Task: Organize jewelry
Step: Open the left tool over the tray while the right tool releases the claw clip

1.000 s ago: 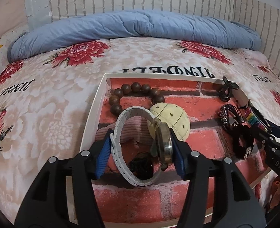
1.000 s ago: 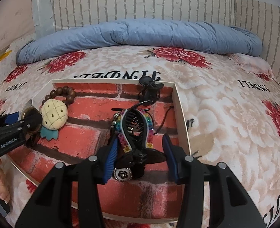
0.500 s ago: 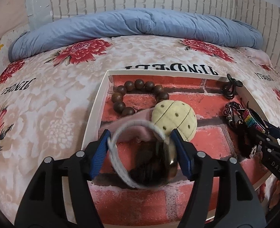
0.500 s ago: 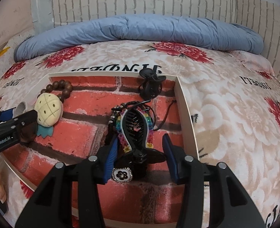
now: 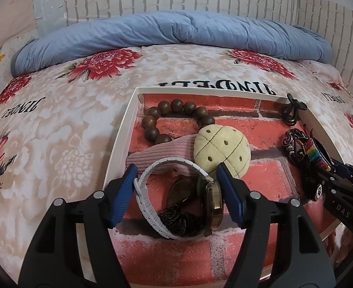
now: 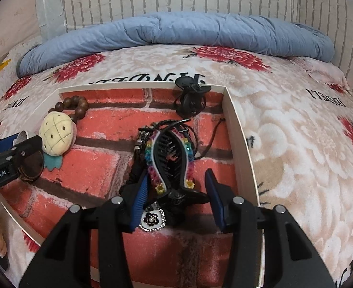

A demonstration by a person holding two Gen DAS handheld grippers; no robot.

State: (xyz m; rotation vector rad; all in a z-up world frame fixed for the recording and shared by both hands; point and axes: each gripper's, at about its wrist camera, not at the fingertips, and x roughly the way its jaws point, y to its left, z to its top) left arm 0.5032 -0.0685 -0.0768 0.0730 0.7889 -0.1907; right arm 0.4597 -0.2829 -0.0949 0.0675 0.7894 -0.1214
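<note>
Left tongs: your left tongs [image 5: 176, 192] stand apart and have just been opening; the watch [image 5: 176, 199] lies between the blue pads [image 5: 123, 194], and the pads do not press on it.
Watch: it has a white strap and a brass-coloured case, and rests on its edge on the tray [image 5: 119, 153] floor near the tray's left wall, just in front of the pink cloth [image 5: 157, 156].
Right tongs: your right tongs [image 6: 176, 196] stand apart around the hair clip [image 6: 171, 158]; the left pad is close against its side, the right pad is clear of it, and you hold nothing.
Hair clip: it is black with rainbow beads along both sides, and lies on a pile of dark cords near the tray's right wall, teeth up.
Brooch: a small black-and-white flower brooch [image 6: 152, 219] lies just under your right tongs, beside the clip's hinge.
Tray: it is a shallow white box with a red brick-print floor, set on the bed [image 5: 56, 132] on a floral blanket.
Beads: a brown bead bracelet [image 5: 174, 117] sits in the tray's far left corner, touching the cream plush [image 5: 222, 153].
Small clip: a black claw clip [image 6: 191, 98] stands against the tray's far wall.
Bedding: a blue quilt [image 5: 176, 31] is rolled along the bed's far edge.
</note>
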